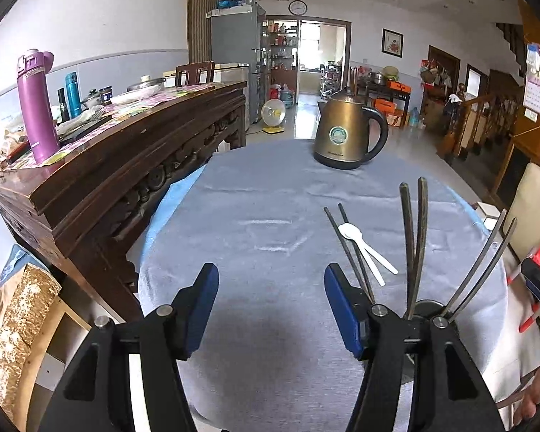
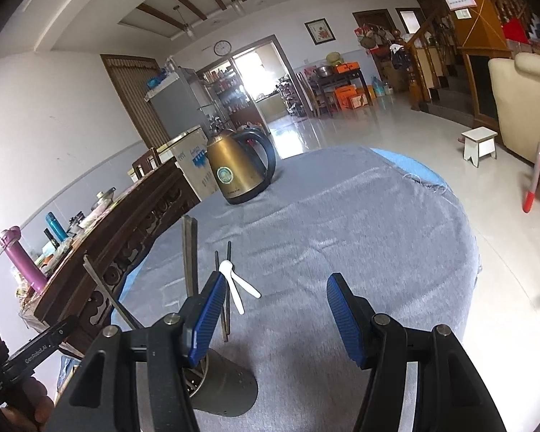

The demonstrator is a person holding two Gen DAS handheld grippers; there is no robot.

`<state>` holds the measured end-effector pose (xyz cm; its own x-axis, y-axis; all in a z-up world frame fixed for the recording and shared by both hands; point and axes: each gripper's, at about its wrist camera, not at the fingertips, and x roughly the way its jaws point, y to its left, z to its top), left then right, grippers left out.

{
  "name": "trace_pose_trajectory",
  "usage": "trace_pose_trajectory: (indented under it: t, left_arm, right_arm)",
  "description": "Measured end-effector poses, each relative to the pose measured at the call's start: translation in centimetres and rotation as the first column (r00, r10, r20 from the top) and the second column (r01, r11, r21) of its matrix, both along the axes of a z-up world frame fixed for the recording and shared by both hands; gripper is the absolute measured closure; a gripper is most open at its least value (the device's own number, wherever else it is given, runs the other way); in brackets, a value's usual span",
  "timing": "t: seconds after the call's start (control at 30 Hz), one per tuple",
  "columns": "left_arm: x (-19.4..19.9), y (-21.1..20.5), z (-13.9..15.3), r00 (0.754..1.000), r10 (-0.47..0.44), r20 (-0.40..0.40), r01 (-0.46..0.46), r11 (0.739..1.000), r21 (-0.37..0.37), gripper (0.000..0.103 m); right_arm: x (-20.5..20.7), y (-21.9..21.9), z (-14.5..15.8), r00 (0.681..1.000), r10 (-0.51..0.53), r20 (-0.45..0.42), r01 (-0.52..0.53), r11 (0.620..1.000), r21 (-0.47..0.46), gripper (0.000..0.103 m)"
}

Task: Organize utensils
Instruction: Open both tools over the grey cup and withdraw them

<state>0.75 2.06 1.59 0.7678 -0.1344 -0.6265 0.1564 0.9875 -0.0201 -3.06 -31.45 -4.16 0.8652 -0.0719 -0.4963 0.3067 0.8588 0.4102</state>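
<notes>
White plastic spoons and dark chopsticks lie on the grey cloth.

They rest together, the spoons across the chopsticks, right of the middle in the left wrist view. Just below them, at the lower right, a round metal holder stands upright with more chopsticks sticking up out of it. The left gripper has its blue claws apart with nothing between them. The right gripper has its claws apart too, and empty. A gold kettle stands far back on the round table. A dark wooden sideboard fills the left side.
</notes>
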Motion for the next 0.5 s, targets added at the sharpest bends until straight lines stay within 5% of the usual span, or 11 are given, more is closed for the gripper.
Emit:
trace_pose_trajectory:
  t: [0.5]
  left_arm:
    - [2.8,0.4,-3.1,0.995,0.013,-0.099,-0.011,1.0,0.02,0.039]
  right_arm:
    - [2.8,-1.2,-3.9,0.993,0.032,-0.111,-0.024,0.997,0.07,0.041]
